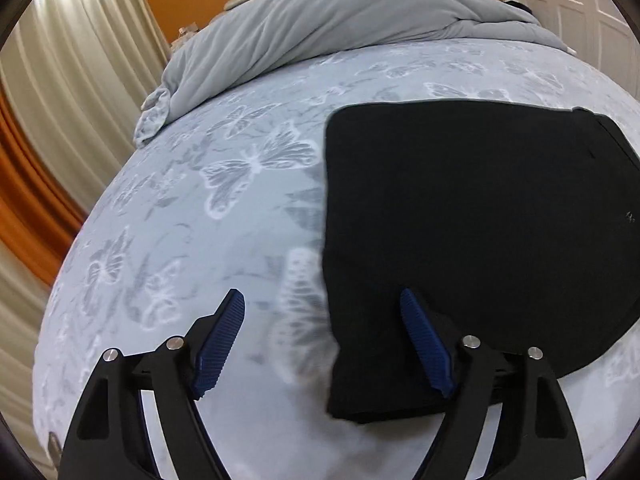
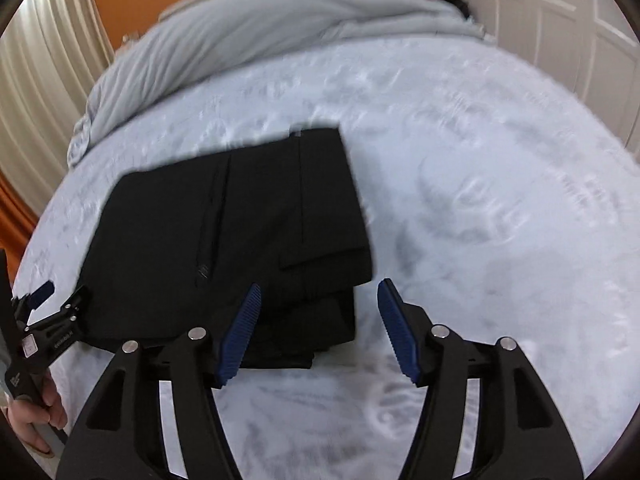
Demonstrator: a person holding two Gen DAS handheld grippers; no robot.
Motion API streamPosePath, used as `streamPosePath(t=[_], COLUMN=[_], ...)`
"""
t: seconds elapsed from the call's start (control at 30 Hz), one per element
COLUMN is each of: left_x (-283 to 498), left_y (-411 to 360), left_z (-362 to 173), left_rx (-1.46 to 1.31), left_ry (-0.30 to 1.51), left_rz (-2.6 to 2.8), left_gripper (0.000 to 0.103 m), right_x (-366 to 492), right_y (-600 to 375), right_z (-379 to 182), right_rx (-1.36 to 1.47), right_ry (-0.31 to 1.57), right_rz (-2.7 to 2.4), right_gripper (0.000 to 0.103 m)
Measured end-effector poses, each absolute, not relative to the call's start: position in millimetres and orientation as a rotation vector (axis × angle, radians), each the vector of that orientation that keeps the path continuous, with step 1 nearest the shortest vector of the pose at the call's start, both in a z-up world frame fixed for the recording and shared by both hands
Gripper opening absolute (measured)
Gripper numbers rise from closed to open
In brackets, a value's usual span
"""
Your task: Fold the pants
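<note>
Butterfly-print bedsheet (image 2: 480, 160) bears folded black pants (image 2: 224, 240) lying crosswise, both grippers' (image 1: 322, 312) (image 2: 318, 300) jaws spread, gripping nothing.

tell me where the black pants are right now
The folded black pants lie flat on the butterfly-print bedsheet, right of centre in the left wrist view and left of centre in the right wrist view, between both open grippers and nearer than the grey duvet.

Black pants (image 2: 224, 232); pale blue butterfly-print sheet (image 1: 224, 208); grey duvet (image 1: 320, 28); blue fingers (image 2: 240, 336)
</note>
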State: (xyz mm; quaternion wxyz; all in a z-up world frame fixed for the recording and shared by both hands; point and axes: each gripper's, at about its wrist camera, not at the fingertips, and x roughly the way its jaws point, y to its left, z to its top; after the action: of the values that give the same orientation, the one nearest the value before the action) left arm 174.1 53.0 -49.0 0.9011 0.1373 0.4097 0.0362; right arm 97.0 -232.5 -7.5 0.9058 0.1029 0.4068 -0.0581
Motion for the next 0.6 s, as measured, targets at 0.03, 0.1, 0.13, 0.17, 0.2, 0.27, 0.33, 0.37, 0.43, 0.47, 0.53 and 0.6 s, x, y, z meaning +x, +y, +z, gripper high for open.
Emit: streamPosePath(t=[0.03, 0.1, 0.13, 0.17, 0.2, 0.27, 0.33, 0.37, 0.43, 0.47, 0.53, 0.6], left_x=[169.4, 157.2, 149.1, 140.0, 134.2, 118.6, 104.3, 99.1, 89.7, 86.2, 82.5, 80.3], left_y=[58.5, 65.9, 69.2, 72.4, 74.5, 76.0, 74.2, 72.2, 66.9, 62.7, 54.6, 45.6], left_z=[-38.5, -16.9, -6.7, 2.6, 7.5, 16.0, 19.1, 20.0, 20.9, 19.9, 16.1, 13.5], left_rx=[0.257, 0.222, 0.197, 0.167, 0.15, 0.118, 0.103, 0.105, 0.122, 0.135, 0.149, 0.161], left_ry=[0.83, 0.799, 0.786, 0.779, 0.778, 0.785, 0.803, 0.805, 0.798, 0.796, 0.805, 0.815], left_rz=[0.101, 0.118, 0.117, 0.114, 0.11, 0.103, 0.09, 0.082, 0.073, 0.065, 0.048, 0.024], left_gripper=[0.074, 0.073, 0.073, 0.074, 0.074, 0.074, 0.074, 0.074, 0.075, 0.075, 0.075, 0.075], right_x=[88.8, 77.4, 73.7, 74.1, 75.5, 79.5, 83.7, 86.1, 93.8, 96.9, 106.0, 114.2], right_y=[-234.3, -241.2, -246.2, -251.2, -258.9, -274.2, -281.5, -282.6, -282.8, -280.9, -277.1, -274.2], right_z=[3.2, 17.3, 19.9, 18.4, 14.5, 5.2, -4.0, -8.1, -17.7, -22.8, -35.5, -42.6], right_rx=[0.213, 0.224, 0.239, 0.259, 0.296, 0.352, 0.381, 0.383, 0.373, 0.374, 0.389, 0.397], right_ry=[0.804, 0.755, 0.747, 0.752, 0.767, 0.782, 0.803, 0.813, 0.835, 0.846, 0.865, 0.852], right_rz=[-0.129, -0.154, -0.158, -0.15, -0.129, -0.126, -0.114, -0.1, -0.093, -0.089, -0.078, -0.068], right_gripper=[0.059, 0.062, 0.063, 0.063, 0.063, 0.063, 0.061, 0.06, 0.06, 0.061, 0.061, 0.061])
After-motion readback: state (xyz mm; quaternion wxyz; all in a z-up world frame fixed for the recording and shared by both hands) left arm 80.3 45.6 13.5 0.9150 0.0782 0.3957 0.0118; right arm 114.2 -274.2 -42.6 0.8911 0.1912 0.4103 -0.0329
